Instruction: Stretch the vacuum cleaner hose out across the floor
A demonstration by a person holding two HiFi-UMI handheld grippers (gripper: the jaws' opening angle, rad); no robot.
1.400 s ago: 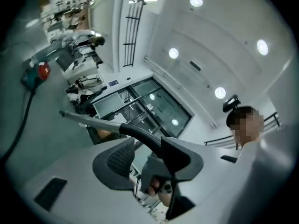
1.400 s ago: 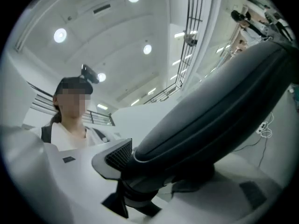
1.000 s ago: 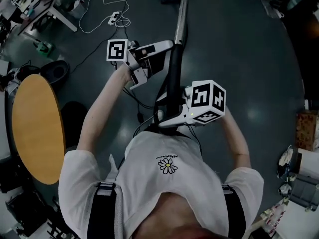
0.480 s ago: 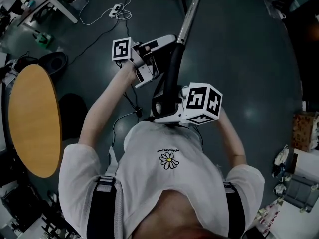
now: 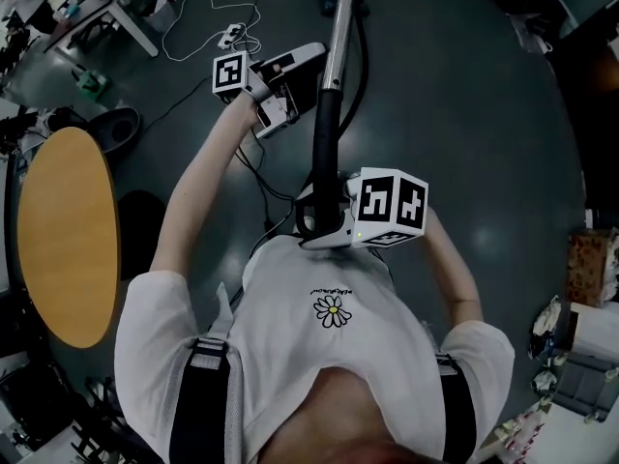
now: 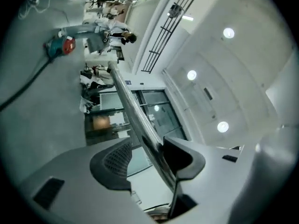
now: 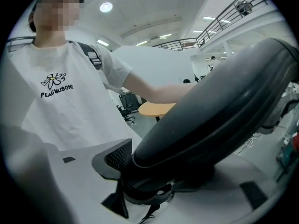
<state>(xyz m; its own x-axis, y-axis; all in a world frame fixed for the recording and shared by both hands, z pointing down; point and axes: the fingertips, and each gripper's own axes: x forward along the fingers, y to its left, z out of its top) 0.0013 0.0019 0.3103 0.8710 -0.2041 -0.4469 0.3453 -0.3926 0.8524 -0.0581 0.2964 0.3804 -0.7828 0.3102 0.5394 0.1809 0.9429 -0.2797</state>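
Wand look: a shiny metal tube (image 5: 337,37) is joining a thick black grip section (image 5: 326,153), the two making one nearly straight line.
Wand place: it is hanging above the grey floor (image 5: 464,114), running from just in front of the person's chest toward the floor's far side, where its far end is leaving the head view.
Hose: in the left gripper view a black hose (image 6: 23,90) is trailing over the floor from a red-and-teal machine (image 6: 60,45).
Left tongs (image 5: 305,77): standing partly apart around the metal tube. The tube is lying against one pad, and a gap is showing at the other.
Right tongs (image 5: 321,222): clamping the black grip section near its lower end, the jaws spread fairly wide by its bulk.
Left arm (image 5: 208,182): reaching forward, almost straight, with its tongs pointing sideways at the tube.
Right arm (image 5: 455,269): bending at the elbow, holding its tongs close to the chest.
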